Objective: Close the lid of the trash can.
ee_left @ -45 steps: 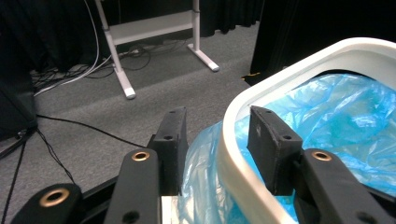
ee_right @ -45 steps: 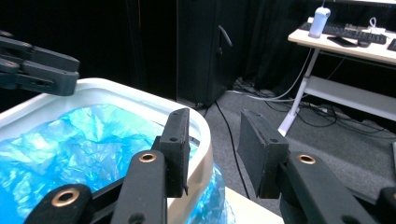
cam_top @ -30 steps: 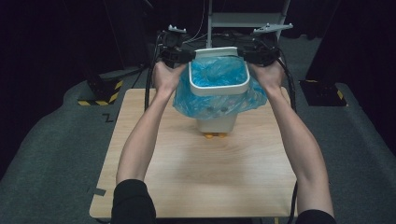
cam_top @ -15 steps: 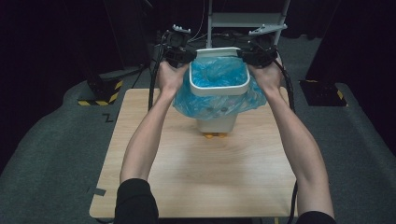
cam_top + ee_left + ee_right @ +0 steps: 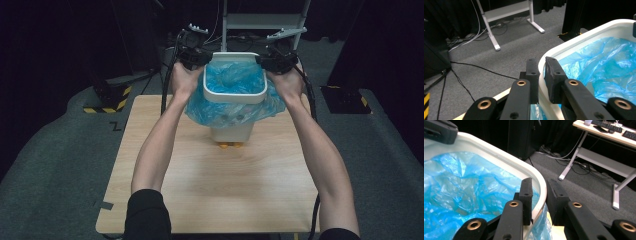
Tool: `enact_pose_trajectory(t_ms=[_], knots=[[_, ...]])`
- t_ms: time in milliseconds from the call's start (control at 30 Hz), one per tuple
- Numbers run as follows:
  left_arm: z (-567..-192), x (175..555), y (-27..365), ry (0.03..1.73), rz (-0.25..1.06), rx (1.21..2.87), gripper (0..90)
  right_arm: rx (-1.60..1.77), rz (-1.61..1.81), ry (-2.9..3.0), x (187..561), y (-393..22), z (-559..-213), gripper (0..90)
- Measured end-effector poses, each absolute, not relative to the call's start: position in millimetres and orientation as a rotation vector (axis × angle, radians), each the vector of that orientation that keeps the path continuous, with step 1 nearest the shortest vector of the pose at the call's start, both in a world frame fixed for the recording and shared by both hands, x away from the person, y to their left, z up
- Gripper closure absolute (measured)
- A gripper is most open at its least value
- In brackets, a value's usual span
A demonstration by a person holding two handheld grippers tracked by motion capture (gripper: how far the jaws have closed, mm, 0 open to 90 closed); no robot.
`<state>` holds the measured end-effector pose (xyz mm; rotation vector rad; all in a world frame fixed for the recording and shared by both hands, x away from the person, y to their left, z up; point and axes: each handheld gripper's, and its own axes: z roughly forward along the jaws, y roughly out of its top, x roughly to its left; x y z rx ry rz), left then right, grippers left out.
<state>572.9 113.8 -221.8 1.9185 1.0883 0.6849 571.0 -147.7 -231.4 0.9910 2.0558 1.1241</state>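
Tongs (image 5: 197,62) and (image 5: 272,62) closing on white rim (image 5: 234,96), blue liner (image 5: 232,80) inside

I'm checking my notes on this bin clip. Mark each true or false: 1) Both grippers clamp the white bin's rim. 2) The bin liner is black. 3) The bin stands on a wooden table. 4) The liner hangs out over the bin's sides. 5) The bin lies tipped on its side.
1) True: left gripper and right gripper each straddle the white bin rim, jaws having just been closing.
2) False: the liner is blue.
3) True: wooden table.
4) True.
5) False: it stands upright.
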Motion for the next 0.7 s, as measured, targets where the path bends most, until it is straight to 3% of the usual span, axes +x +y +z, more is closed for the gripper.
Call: enact_pose_trajectory(t_ms=[700], knots=[[-221.2, 576.1, 111.1, 1.088, 0.706, 1.939, 82.4, 1.017, 1.086, 2.054, 574.5, -144.1, -228.8, 77.7]])
